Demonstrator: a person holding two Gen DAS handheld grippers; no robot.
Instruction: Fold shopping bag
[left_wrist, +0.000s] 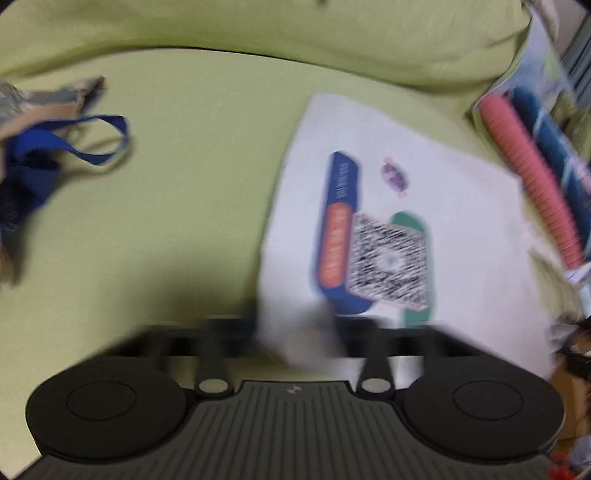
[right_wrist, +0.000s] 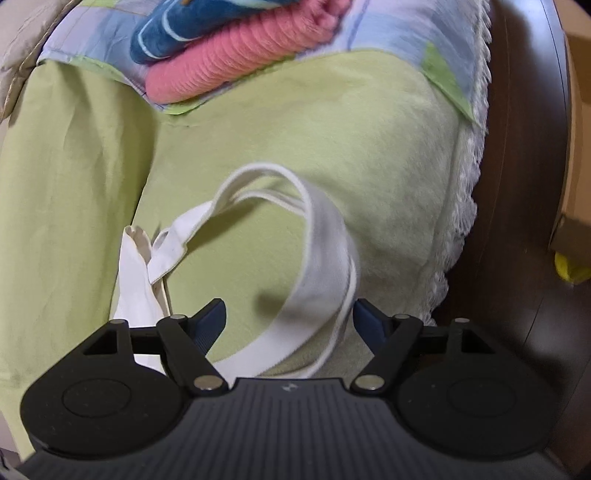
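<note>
Here the white cloth shopping bag with a blue and orange print (left_wrist: 424, 177) lies flat on the light green bed cover (left_wrist: 184, 221). The left claw (left_wrist: 295, 332) is closed on its near corner. The right claw (right_wrist: 288, 321) stands open around the bag's white fabric handle (right_wrist: 321, 258), pads not pressing it.

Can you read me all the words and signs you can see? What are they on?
No words can be read here.
White shopping bag: lettering in the blue and orange strips beside a QR-style square, all too blurred to read.
Left gripper and right gripper: a small pale logo mark on each body, no letters legible.
</note>
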